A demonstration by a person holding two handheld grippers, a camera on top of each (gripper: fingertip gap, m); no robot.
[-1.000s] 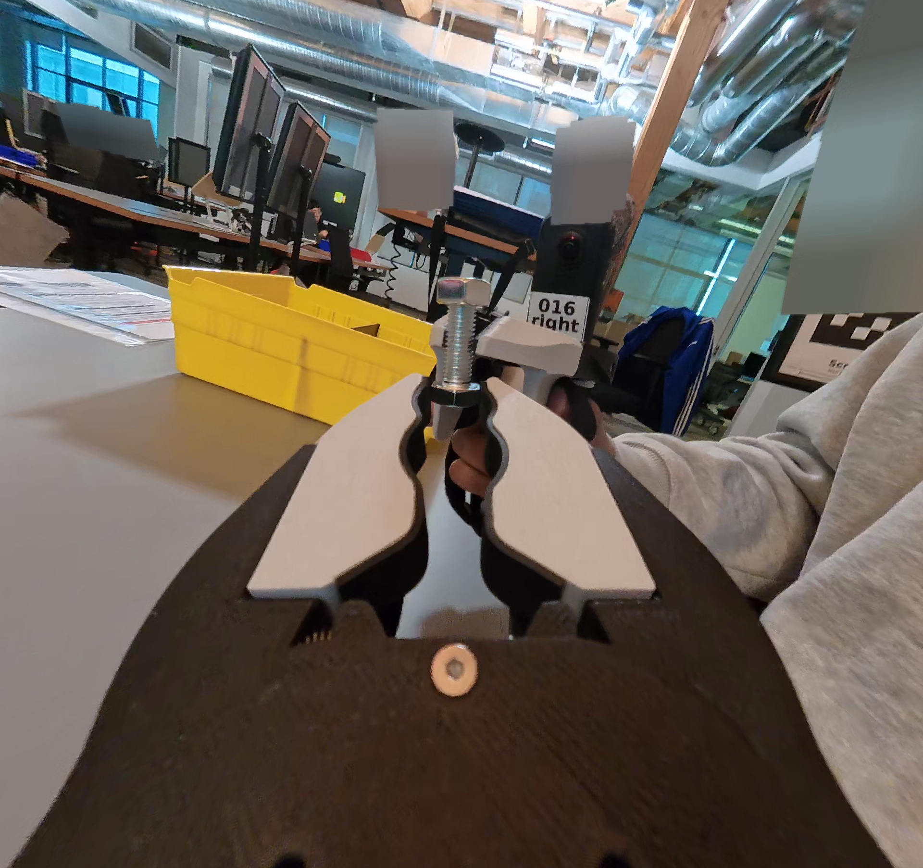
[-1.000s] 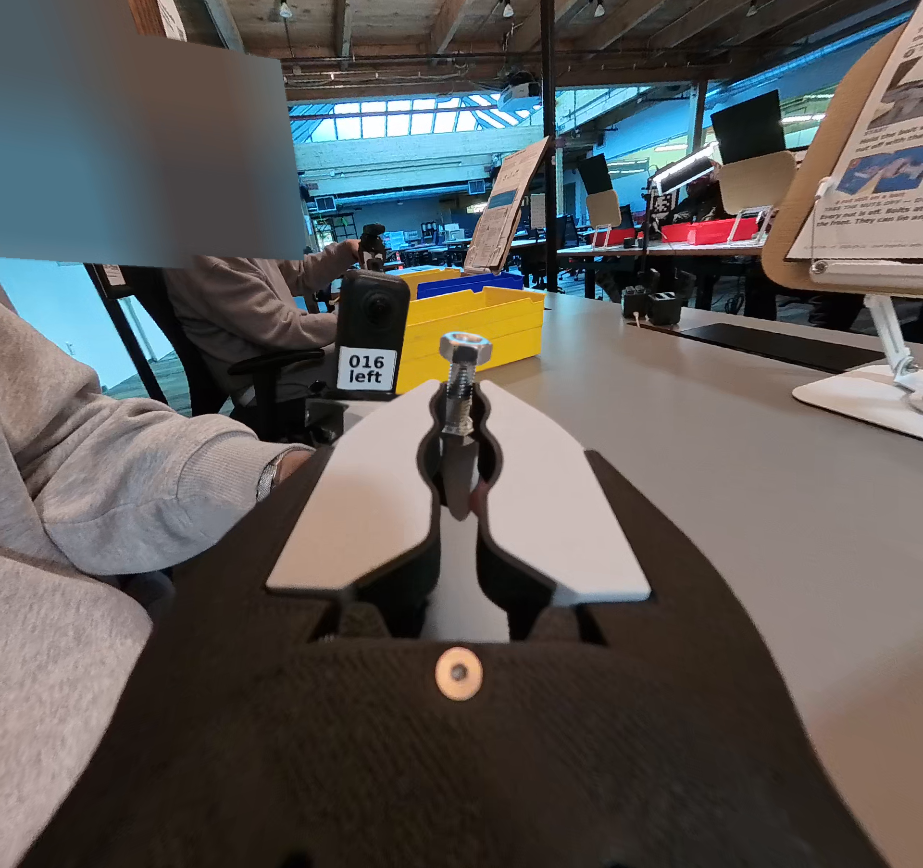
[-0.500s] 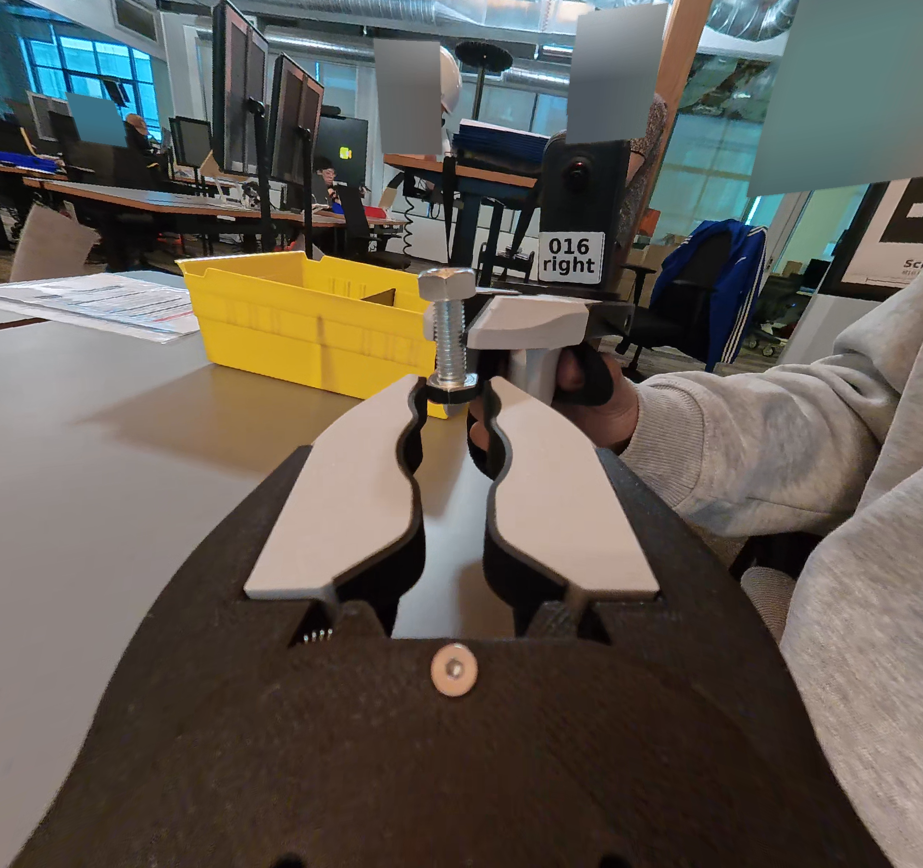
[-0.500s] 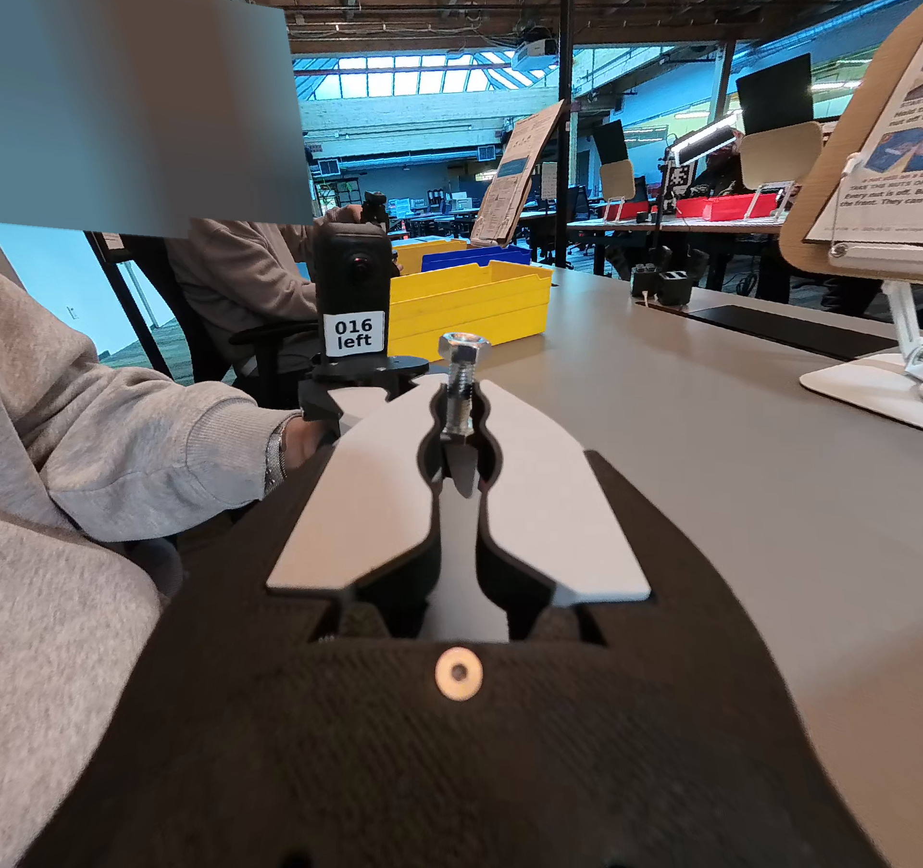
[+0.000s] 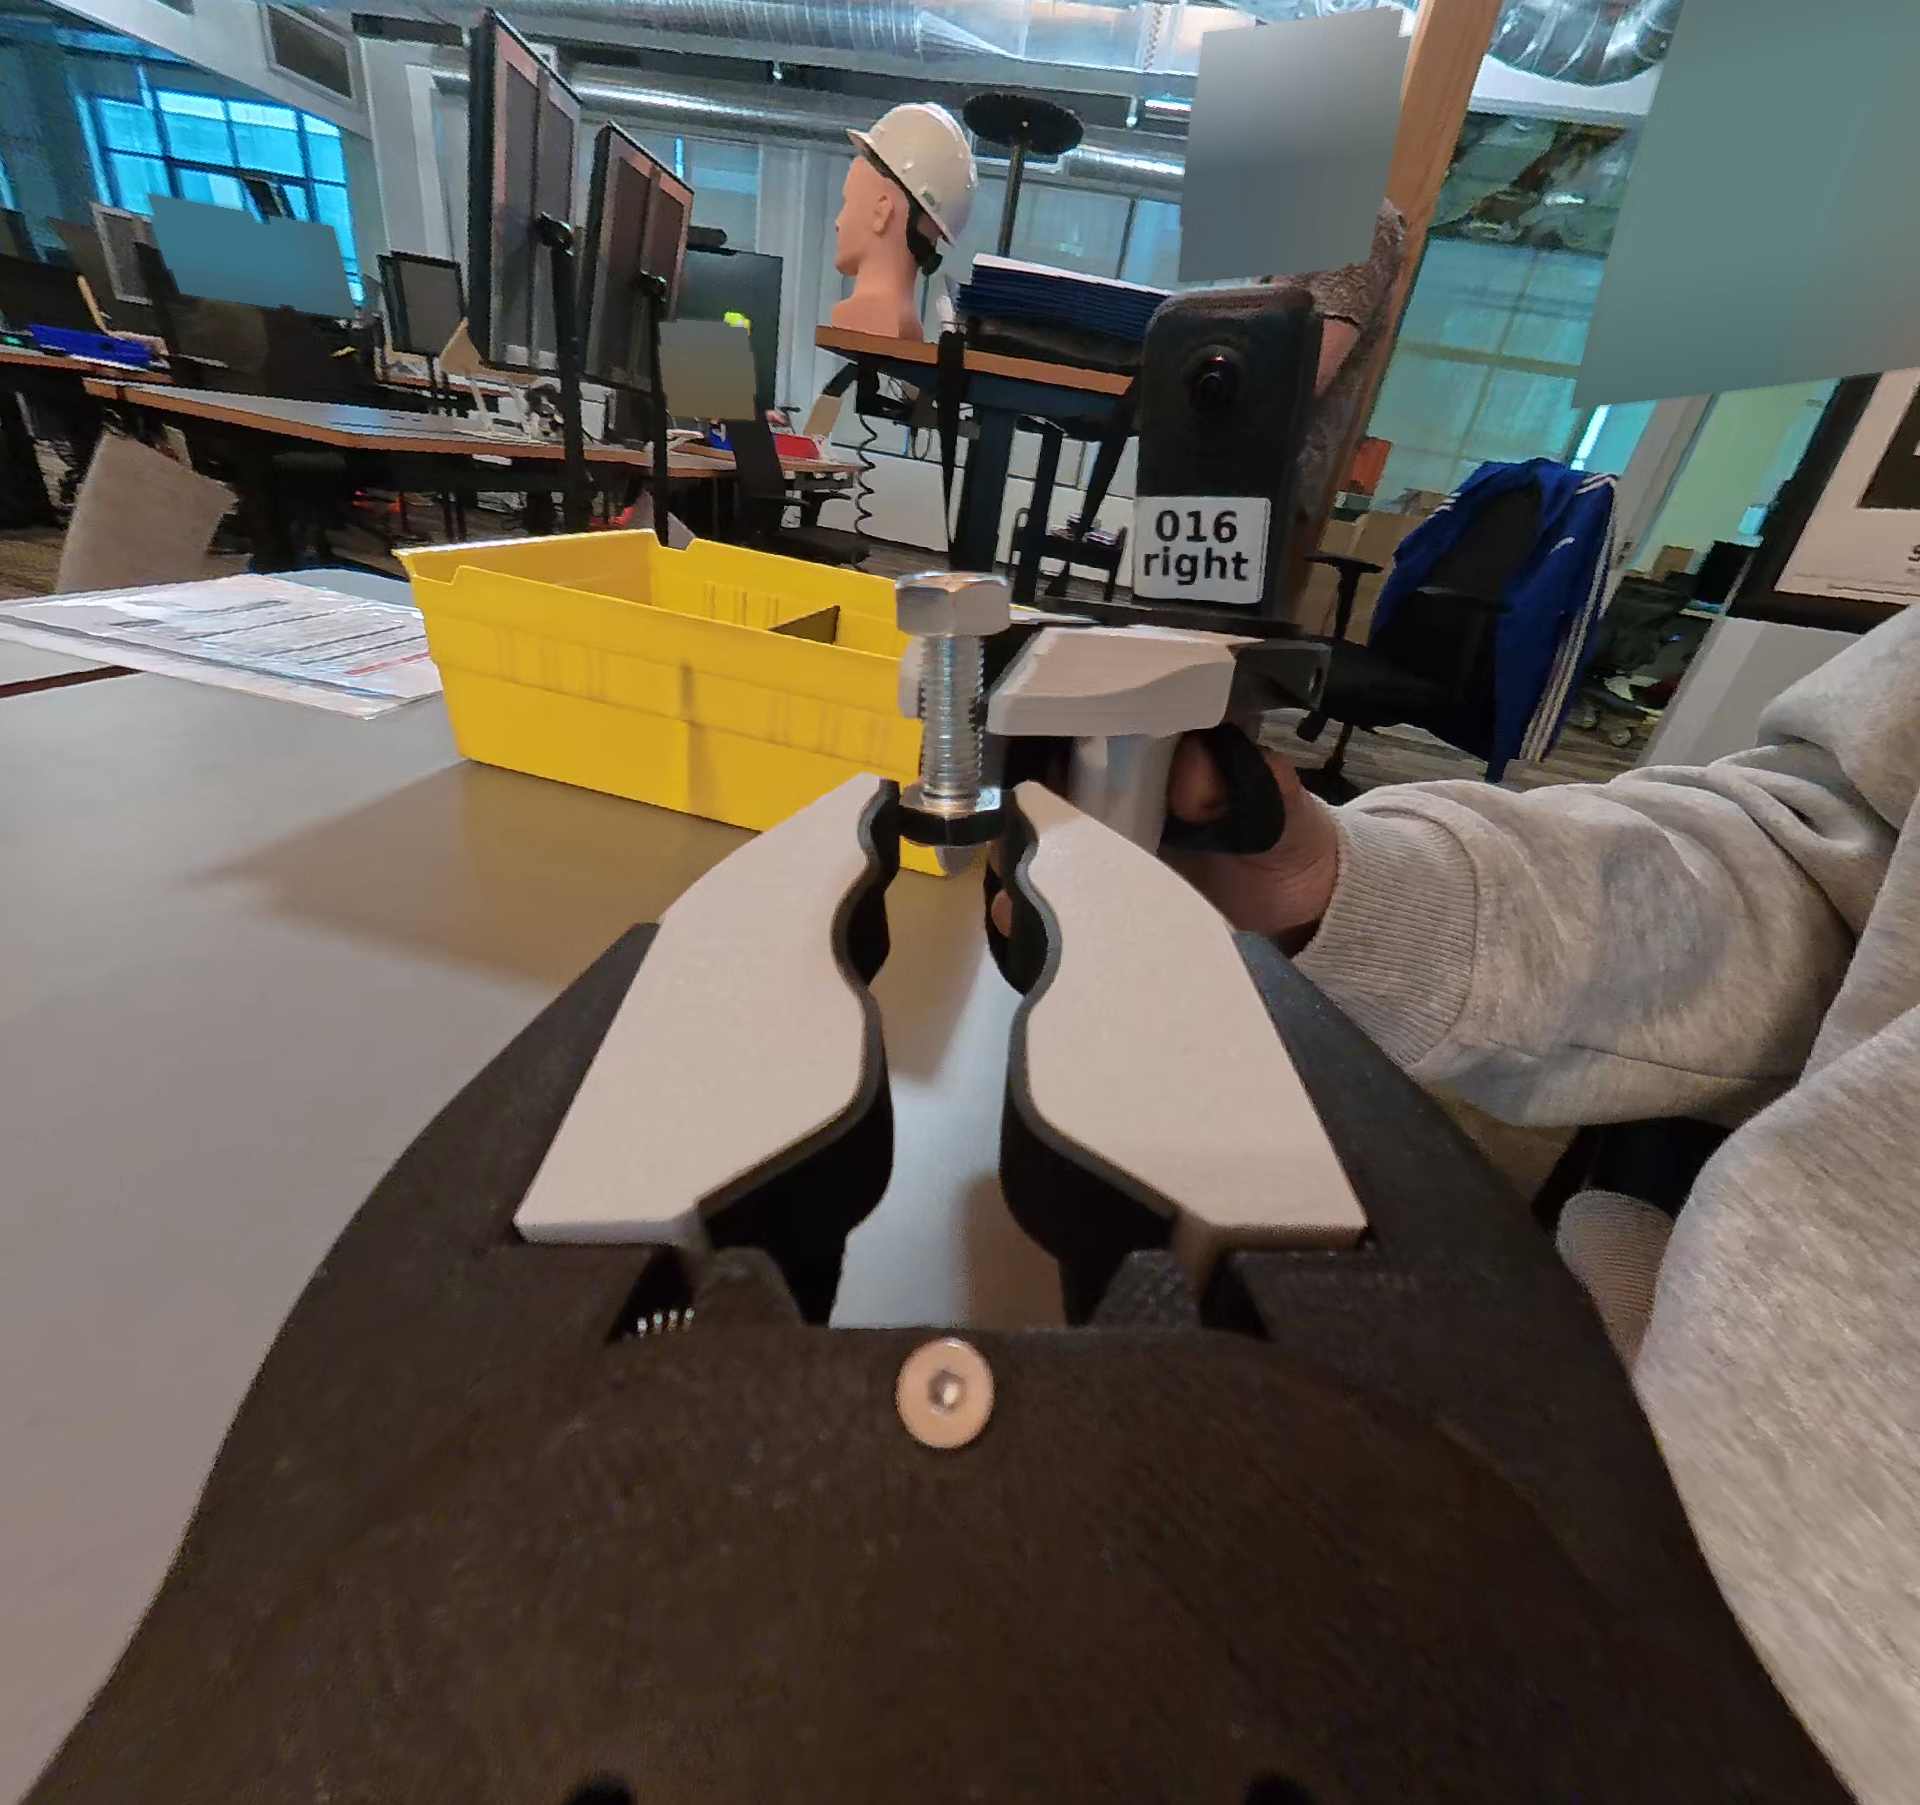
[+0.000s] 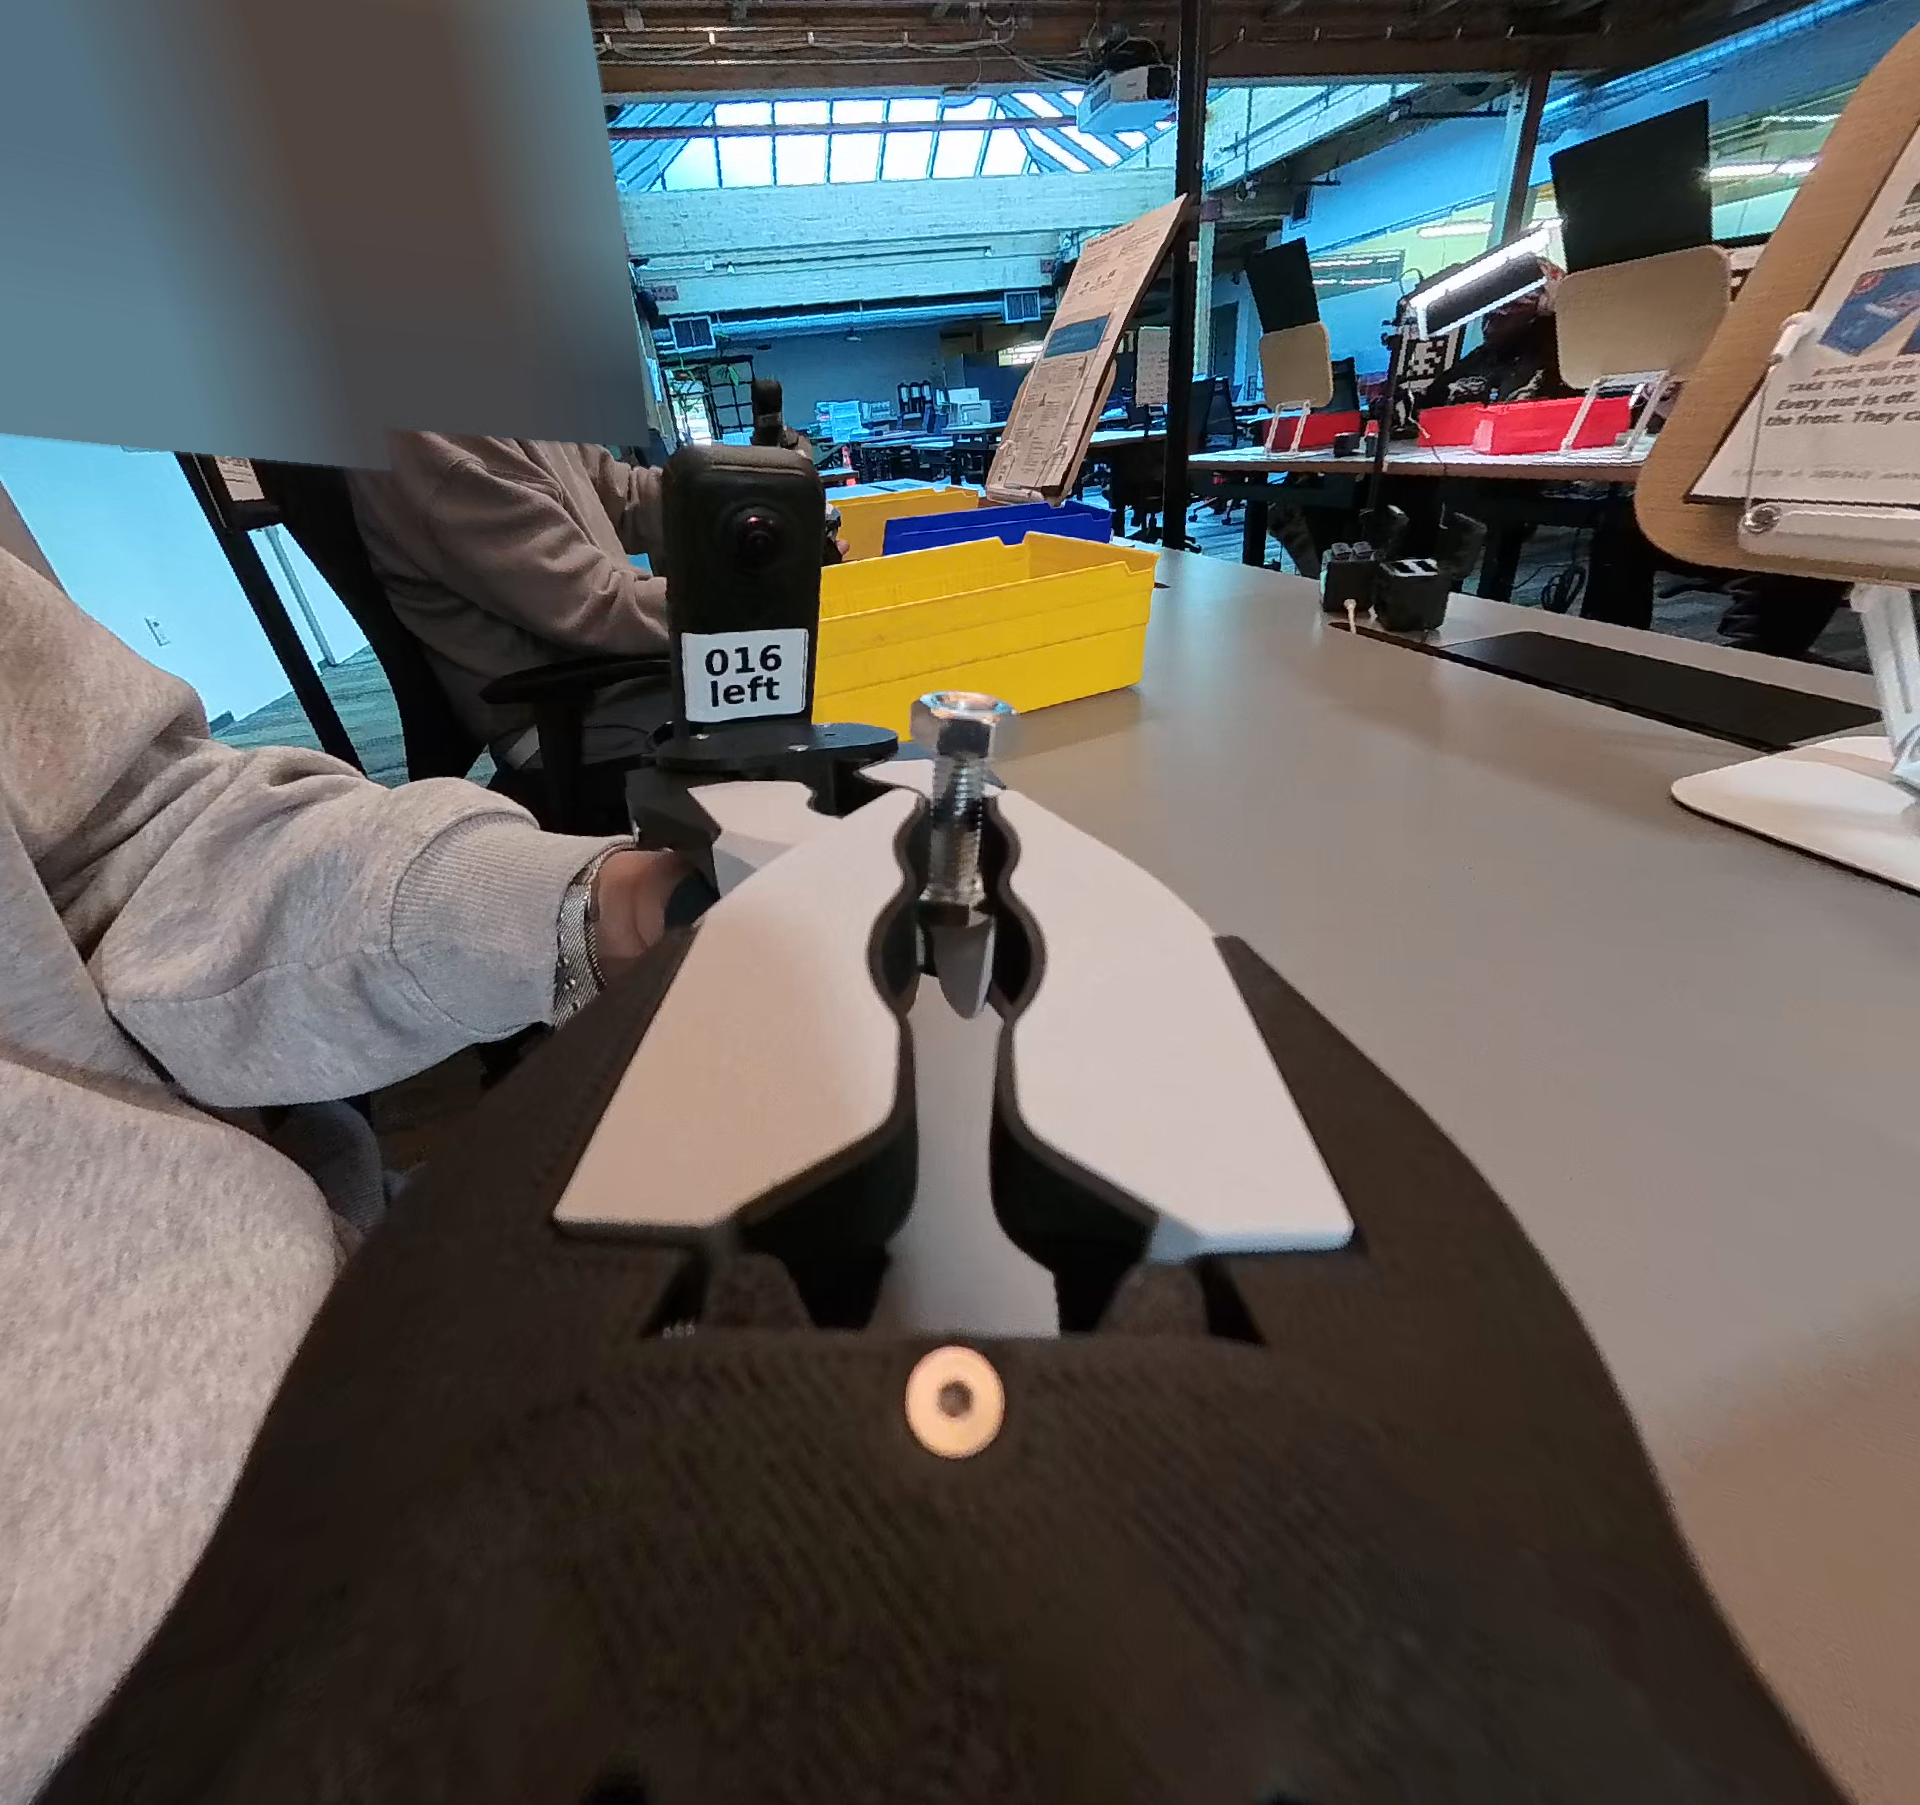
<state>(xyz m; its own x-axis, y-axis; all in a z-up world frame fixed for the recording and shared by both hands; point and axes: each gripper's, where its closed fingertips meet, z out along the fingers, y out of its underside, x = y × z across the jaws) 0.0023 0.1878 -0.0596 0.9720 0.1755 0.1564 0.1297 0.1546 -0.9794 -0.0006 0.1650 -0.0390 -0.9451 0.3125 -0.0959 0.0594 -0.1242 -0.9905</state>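
A silver hex-head bolt stands upright above the grey table, held between both grippers. My left gripper is shut on the dark nut at the bolt's lower end. My right gripper is shut on the bolt's threaded shank, just under the head. In the left wrist view the right gripper's fingers reach in from the right. In the right wrist view the left gripper's fingers come in from the left, below the head.
A yellow bin stands on the table just beyond the bolt; it also shows in the right wrist view, with a blue bin behind. A paper sheet lies far left. A white stand and black mat are at right. Less than 4 cm separates the two grippers' tips.
The two grippers have swung apart around the bolt: the right one now sits further right in the left view, the left one further left in the right view. Both stay shut.
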